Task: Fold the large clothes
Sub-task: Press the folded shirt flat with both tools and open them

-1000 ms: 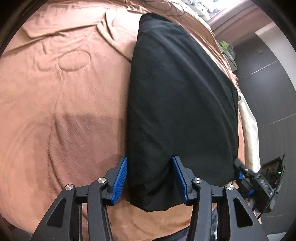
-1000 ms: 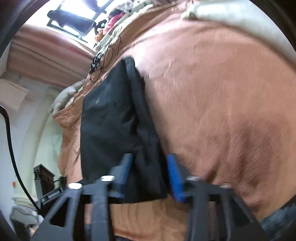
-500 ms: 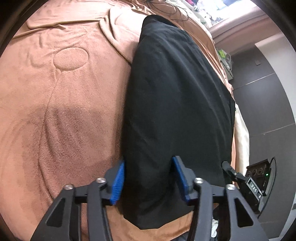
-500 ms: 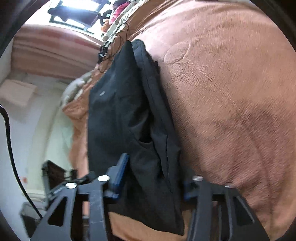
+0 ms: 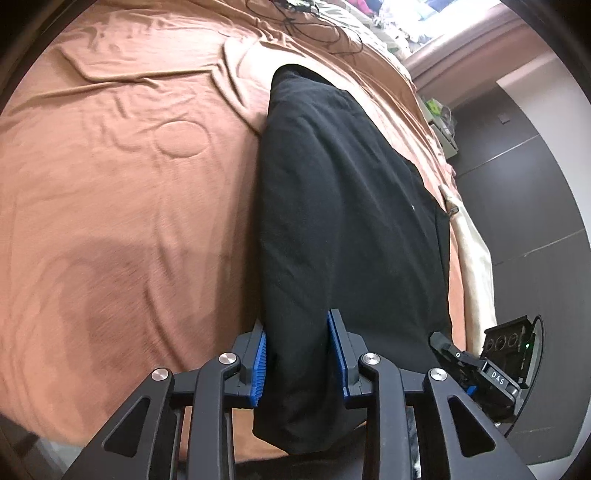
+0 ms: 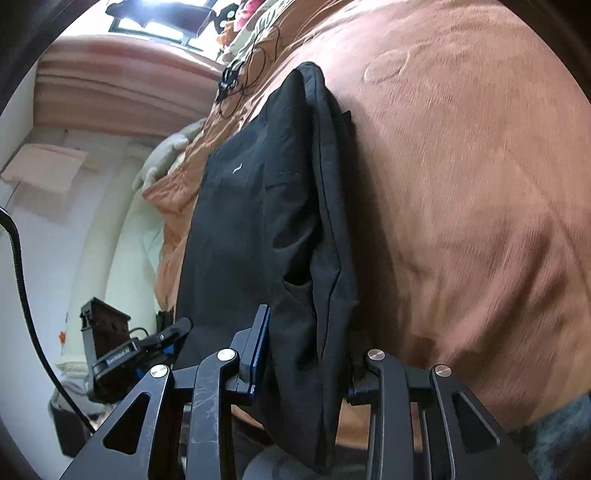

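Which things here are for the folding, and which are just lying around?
For the folding: black garment, left gripper, right gripper, both with jaws closed on its near end.

Just lying around: brown bedspread, black cables, cream bedding.

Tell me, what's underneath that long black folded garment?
The black garment lies on a rust-brown bedsheet, which shows on both sides of it. A cream layer peeks out at the bed's edge. Whatever lies directly beneath the cloth is covered.
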Tool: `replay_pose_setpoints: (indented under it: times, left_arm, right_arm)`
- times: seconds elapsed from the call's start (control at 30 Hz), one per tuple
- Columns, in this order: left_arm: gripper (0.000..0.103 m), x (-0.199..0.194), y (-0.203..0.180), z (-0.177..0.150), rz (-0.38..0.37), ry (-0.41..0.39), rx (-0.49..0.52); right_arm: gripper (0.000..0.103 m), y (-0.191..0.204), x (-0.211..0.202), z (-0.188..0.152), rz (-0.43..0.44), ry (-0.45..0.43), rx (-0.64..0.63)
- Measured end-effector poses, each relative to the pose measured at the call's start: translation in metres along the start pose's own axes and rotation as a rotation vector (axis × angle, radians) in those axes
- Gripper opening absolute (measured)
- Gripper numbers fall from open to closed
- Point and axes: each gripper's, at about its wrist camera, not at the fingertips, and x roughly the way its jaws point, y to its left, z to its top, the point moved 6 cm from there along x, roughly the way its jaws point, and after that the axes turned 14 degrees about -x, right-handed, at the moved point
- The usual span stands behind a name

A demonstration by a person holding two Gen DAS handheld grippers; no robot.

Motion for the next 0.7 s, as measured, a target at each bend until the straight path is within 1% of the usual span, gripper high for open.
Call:
replay_pose_setpoints:
  times: [0.2,0.23,0.27,0.3,0.33,0.37,0.43,0.5,0.57,0.7]
  left_arm:
    - [0.031,-0.015,0.023,-0.018,0.011,0.004,-0.008]
    - [0.032,-0.015,0.026,-0.02,0.012,0.009,-0.011]
    - [0.034,-0.012,0.027,-0.019,0.019,0.014,-0.014]
    - [0.036,-0.005,0.025,-0.014,0.033,0.02,-0.02]
    - [0.036,-0.004,0.029,-0.013,0.055,0.023,-0.027]
    - [0.038,-0.002,0.031,-0.012,0.068,0.026,-0.032]
    - [0.043,-0.001,0.032,-0.008,0.068,0.024,-0.038]
    - [0.052,-0.001,0.028,-0.001,0.059,0.007,-0.036]
    - [0.058,0.0,0.023,0.008,0.049,-0.012,-0.034]
    - [0.059,0.01,0.014,0.026,0.045,-0.016,-0.035]
  right_arm:
    - [0.033,0.016,0.009,-0.012,0.003,0.057,-0.037]
    - [0.038,0.017,0.009,-0.012,-0.004,0.065,-0.048]
    - [0.041,0.018,0.01,-0.011,-0.017,0.072,-0.059]
    - [0.046,0.018,0.011,-0.009,-0.031,0.077,-0.064]
    - [0.054,0.017,0.012,-0.006,-0.044,0.083,-0.065]
    - [0.056,0.016,0.011,-0.004,-0.05,0.081,-0.063]
    - [0.062,0.011,0.005,0.007,-0.059,0.05,-0.06]
    - [0.064,0.004,-0.002,0.018,-0.066,0.027,-0.058]
    - [0.064,-0.003,-0.004,0.032,-0.069,0.014,-0.05]
    - [0.064,-0.011,0.003,0.051,-0.058,0.015,-0.038]
